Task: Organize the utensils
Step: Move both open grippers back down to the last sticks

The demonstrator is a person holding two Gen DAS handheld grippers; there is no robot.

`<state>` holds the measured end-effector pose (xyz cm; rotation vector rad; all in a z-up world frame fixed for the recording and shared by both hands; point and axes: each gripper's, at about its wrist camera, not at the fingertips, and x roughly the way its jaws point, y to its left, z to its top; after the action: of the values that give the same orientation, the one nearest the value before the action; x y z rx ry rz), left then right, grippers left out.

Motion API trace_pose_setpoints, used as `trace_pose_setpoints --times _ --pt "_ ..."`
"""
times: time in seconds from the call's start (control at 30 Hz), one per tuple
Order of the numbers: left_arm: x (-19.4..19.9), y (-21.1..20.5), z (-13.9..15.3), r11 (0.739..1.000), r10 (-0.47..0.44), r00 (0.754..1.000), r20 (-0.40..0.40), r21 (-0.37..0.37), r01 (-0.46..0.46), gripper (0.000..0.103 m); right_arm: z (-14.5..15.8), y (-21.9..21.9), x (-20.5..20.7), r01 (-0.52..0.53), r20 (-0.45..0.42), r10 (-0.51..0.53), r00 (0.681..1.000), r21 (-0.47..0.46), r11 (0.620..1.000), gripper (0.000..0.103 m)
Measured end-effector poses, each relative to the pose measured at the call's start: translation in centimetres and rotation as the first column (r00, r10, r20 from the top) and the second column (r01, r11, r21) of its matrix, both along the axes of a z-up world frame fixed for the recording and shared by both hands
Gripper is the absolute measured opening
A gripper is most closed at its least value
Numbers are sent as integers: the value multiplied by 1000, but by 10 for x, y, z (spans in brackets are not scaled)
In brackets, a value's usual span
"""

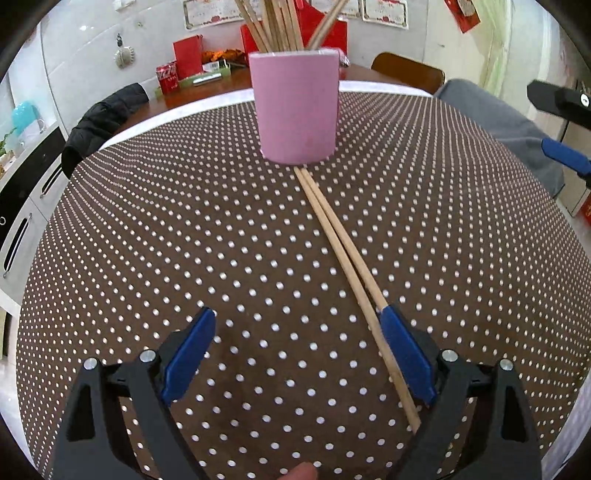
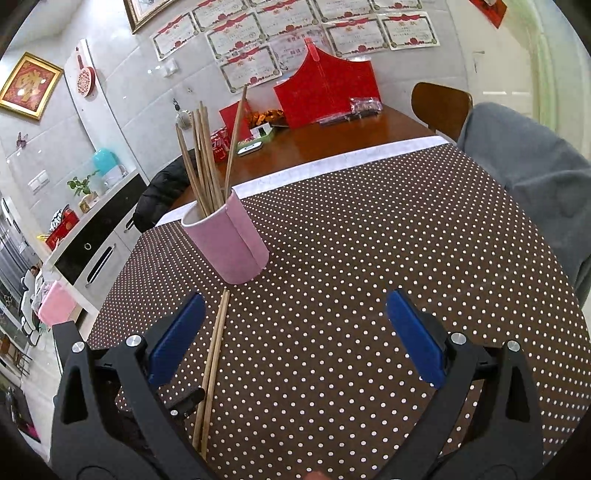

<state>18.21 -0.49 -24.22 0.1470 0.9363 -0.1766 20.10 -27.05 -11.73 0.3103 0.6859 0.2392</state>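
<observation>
A pink cup (image 1: 298,107) stands on the dotted tablecloth and holds several wooden chopsticks (image 1: 280,26). It also shows in the right wrist view (image 2: 231,242). Two loose chopsticks (image 1: 340,251) lie side by side on the cloth, running from the cup's base toward me. My left gripper (image 1: 299,321) is open and empty; the pair passes just inside its right finger (image 1: 404,354). My right gripper (image 2: 295,317) is open and empty above the cloth, with the pair (image 2: 214,354) beside its left finger (image 2: 177,336). The right gripper's finger also shows at the left wrist view's right edge (image 1: 563,155).
The brown dotted tablecloth (image 1: 184,240) covers a wooden table (image 2: 351,136). Behind it lie a red soda can (image 1: 167,76), red boxes (image 2: 325,92) and small items. A black jacket (image 1: 103,118) hangs at the left; a grey cloth (image 2: 528,177) drapes over the right edge.
</observation>
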Motion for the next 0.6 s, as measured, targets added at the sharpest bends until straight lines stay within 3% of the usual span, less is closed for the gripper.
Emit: trace_pose_setpoints --times 0.27,0.47,0.6 --pt "3 7 -7 999 28 1000 5 18 -28 91 -12 7 3 -43 -46 42 998 -15 999 97" --pt "7 28 -6 998 51 999 7 33 -51 91 -41 47 9 -195 -164 182 970 -68 979 97" --pt "8 40 -5 998 53 999 11 29 -53 91 -53 77 6 -289 -195 267 944 -96 953 97"
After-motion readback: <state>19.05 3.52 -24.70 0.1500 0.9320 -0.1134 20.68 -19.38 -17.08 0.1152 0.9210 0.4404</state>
